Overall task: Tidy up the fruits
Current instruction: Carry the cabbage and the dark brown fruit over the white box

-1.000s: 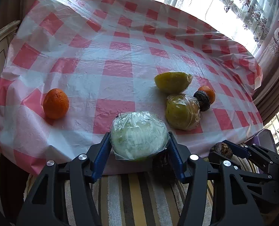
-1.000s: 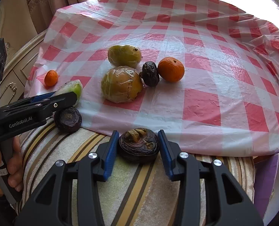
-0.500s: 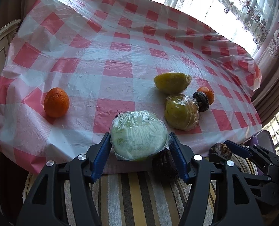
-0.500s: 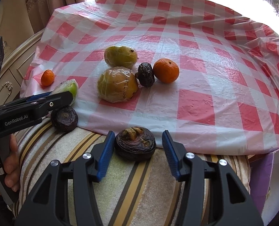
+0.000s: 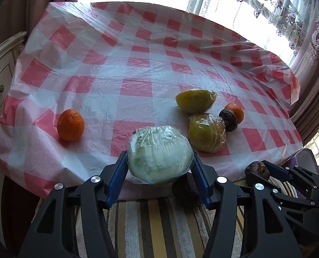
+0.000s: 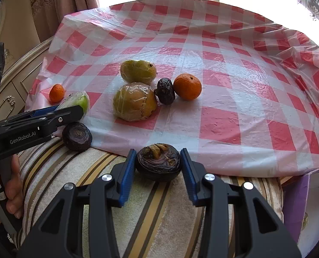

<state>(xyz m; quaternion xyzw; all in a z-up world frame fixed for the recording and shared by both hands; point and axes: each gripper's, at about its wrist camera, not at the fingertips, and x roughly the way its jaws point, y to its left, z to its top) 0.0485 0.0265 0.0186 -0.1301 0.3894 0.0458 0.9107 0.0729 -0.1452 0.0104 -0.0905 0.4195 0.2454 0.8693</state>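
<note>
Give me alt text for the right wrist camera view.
The right gripper has its blue pads either side of a dark wrinkled fruit on a striped cushion; beyond, oranges and wrapped fruit lie on a red-checked tablecloth.

Tablecloth (image 5: 138,68): thin glossy plastic sheet, red-and-white check, creased, beyond both jaws. Pale green fruit (image 5: 159,157): wrapped in crinkled clear film, between the left jaws. Dark fruit (image 6: 158,164): matt, wrinkled skin, between the right jaws. Oranges (image 5: 70,124) (image 6: 187,86): dimpled, faintly shiny peel. Striped cushion (image 6: 159,215): rough towelling-like cloth beneath the jaws. Gripper fingers (image 6: 127,177): ribbed blue pads, matt black plastic frames, bright metal screw heads.
</note>
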